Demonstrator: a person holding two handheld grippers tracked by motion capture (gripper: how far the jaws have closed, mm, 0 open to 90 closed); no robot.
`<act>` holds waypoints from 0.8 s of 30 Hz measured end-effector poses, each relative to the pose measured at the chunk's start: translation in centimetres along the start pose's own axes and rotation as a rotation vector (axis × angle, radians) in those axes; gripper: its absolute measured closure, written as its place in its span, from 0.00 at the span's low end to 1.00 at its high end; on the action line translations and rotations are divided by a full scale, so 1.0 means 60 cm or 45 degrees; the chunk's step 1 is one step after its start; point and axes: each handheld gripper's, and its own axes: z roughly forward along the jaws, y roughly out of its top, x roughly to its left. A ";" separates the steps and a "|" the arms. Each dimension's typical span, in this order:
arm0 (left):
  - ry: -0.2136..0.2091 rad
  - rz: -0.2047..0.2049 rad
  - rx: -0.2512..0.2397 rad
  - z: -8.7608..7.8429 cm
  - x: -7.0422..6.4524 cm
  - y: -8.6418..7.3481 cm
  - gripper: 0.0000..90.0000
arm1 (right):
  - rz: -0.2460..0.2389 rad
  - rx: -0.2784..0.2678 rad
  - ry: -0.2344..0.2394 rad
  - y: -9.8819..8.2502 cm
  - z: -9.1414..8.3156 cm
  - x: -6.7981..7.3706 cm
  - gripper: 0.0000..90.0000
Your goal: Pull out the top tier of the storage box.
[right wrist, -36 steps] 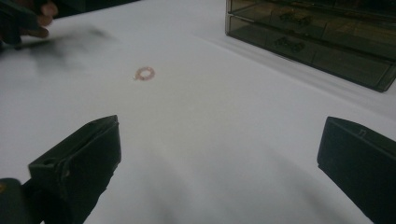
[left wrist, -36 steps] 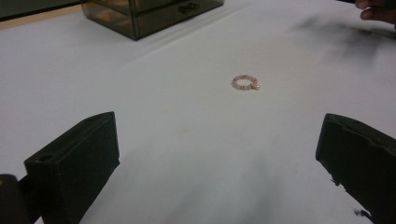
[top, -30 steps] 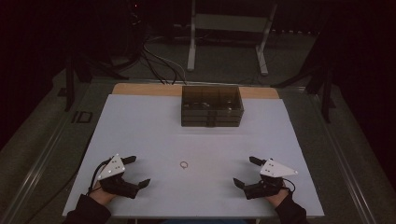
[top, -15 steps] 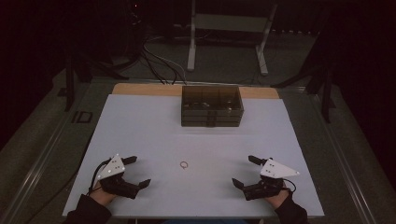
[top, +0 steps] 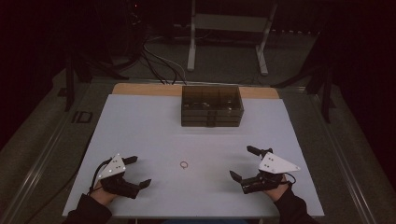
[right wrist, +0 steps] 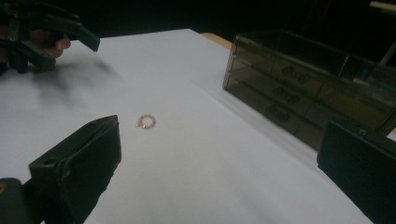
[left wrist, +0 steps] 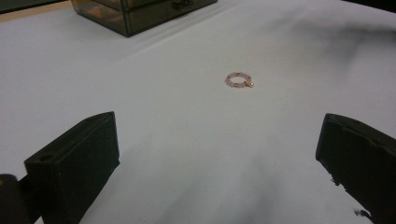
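High view: you are holding both grippers (top: 132, 171) (top: 245, 162) spread apart, flanking the beaded ring (top: 184, 164) lying midway near the desk's (top: 140, 121) front edge.

My tongs (top: 134, 172) are black with grey plates; the bead ring (left wrist: 239, 80) is pink with gold, the table (top: 140, 126) white, the box (top: 212, 105) smoky brown.

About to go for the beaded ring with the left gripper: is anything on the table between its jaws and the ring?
Nothing visible. The left gripper is open, and bare white table lies between its jaws and the beaded ring. The drawer box stands farther back, beyond the ring.
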 end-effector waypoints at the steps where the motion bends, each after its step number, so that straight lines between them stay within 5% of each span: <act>1: 0.001 0.001 0.000 0.000 0.000 0.000 0.01 | -0.009 -0.006 -0.001 0.004 0.001 -0.001 0.00; 24: -0.002 -0.007 0.000 0.001 0.002 0.000 0.01 | -0.146 -0.062 -0.092 0.056 0.040 -0.042 0.00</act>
